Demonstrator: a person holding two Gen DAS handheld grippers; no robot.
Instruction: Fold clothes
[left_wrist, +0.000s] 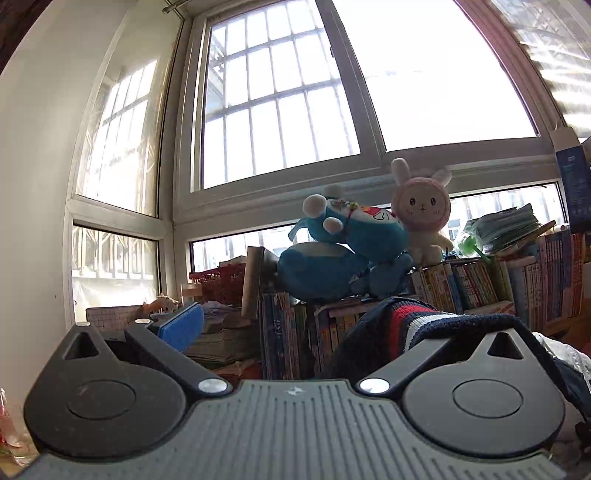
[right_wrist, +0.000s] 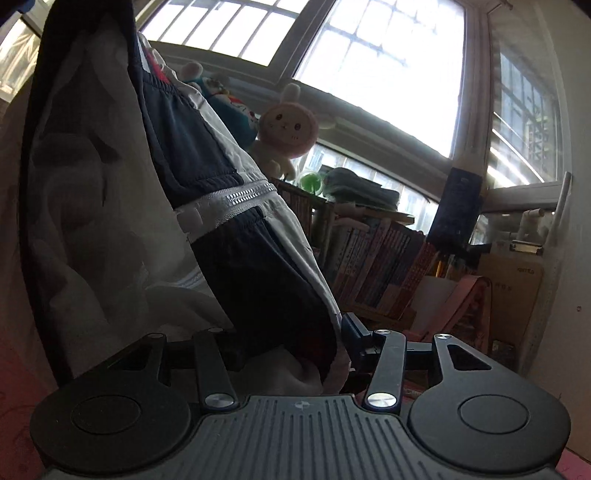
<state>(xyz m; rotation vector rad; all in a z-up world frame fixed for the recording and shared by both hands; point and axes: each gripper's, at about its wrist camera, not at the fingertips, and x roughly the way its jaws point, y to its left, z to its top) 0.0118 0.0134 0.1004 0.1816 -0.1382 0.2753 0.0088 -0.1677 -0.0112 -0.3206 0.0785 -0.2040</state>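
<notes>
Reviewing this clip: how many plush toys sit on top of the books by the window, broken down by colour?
Blue plush toys: 2, one lying on top of the other
Pink-and-white rabbit plush: 1
Total: 3

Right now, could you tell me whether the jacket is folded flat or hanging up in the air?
Hanging. In the right wrist view the jacket drapes down in front of the windows, its zipper slanting across, and its lower edge drops between the right gripper fingers.

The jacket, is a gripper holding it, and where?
The jacket hangs between the right gripper fingers by its bottom edge; whether they pinch it cannot be told.
</notes>
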